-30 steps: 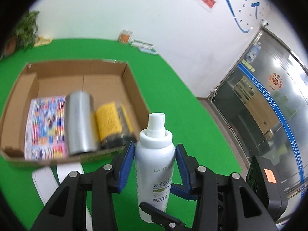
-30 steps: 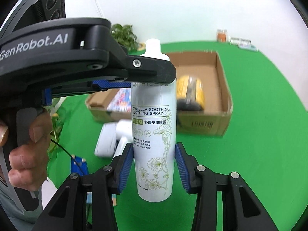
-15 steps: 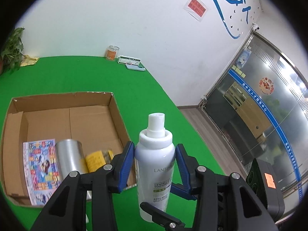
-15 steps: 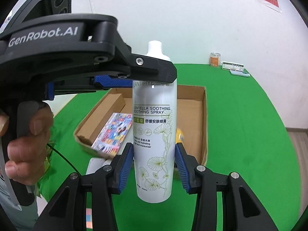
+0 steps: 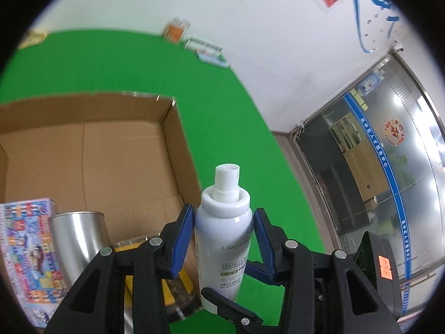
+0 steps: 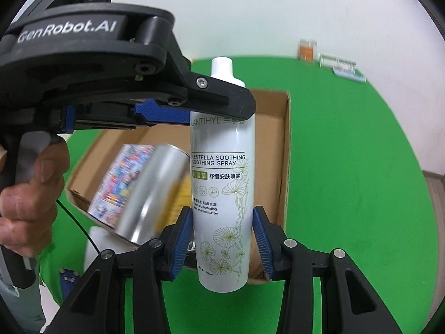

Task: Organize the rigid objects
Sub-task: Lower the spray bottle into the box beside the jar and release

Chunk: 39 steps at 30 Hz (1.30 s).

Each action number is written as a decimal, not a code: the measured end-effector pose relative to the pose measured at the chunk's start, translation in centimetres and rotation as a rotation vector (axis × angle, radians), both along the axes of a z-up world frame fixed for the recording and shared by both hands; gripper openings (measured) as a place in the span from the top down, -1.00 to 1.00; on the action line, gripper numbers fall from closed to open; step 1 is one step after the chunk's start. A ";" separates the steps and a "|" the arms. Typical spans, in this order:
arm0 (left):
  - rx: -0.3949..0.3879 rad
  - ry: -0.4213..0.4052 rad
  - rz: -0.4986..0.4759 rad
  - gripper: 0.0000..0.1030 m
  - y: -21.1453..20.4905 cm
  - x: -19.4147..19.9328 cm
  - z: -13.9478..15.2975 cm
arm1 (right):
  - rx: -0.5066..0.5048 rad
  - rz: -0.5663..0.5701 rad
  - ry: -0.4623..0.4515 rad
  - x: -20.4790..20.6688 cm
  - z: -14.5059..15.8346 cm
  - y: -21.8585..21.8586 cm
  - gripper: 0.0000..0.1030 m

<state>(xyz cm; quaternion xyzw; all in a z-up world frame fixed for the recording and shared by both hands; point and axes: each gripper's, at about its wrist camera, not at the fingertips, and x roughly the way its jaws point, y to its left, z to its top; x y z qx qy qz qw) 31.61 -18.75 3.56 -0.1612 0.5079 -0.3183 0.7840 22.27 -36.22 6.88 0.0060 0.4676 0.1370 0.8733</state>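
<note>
A white Centella spray bottle (image 5: pixel 225 239) (image 6: pixel 222 183) is held upright in the air by both grippers. My left gripper (image 5: pixel 222 239) is shut on its upper part, just under the cap. My right gripper (image 6: pixel 222 239) is shut on its lower part. The left gripper also shows in the right wrist view (image 6: pixel 194 111), clamped across the bottle's neck. An open cardboard box (image 5: pixel 172 150) (image 6: pixel 286 150) lies below on the green surface. It holds a colourful flat box (image 5: pixel 27 253), a silver can (image 5: pixel 78 239) and a yellow-and-black item (image 5: pixel 178 286), partly hidden by my fingers.
An orange jar (image 5: pixel 175 29) and small flat boxes (image 5: pixel 205 48) sit by the far wall. A white object (image 6: pixel 94 239) lies outside the box's near corner. A glass door (image 5: pixel 389 167) stands to the right. A hand (image 6: pixel 27 194) grips the left gripper's handle.
Both grippers have carried the bottle closer to the box, which now looms larger below. The grips on the bottle are unchanged.
</note>
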 end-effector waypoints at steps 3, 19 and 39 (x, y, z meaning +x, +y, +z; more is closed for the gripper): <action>-0.014 0.056 0.005 0.18 -0.5 1.4 -2.4 | -0.013 -0.015 0.045 0.9 -1.9 -1.1 0.19; 0.096 0.268 -0.008 0.16 -2.2 5.4 -8.8 | -0.098 -0.096 0.133 3.6 -6.1 -1.4 0.26; 0.210 -0.254 0.059 0.10 5.3 -5.8 3.8 | -0.045 -0.217 -0.175 -5.3 -3.2 -0.8 -0.92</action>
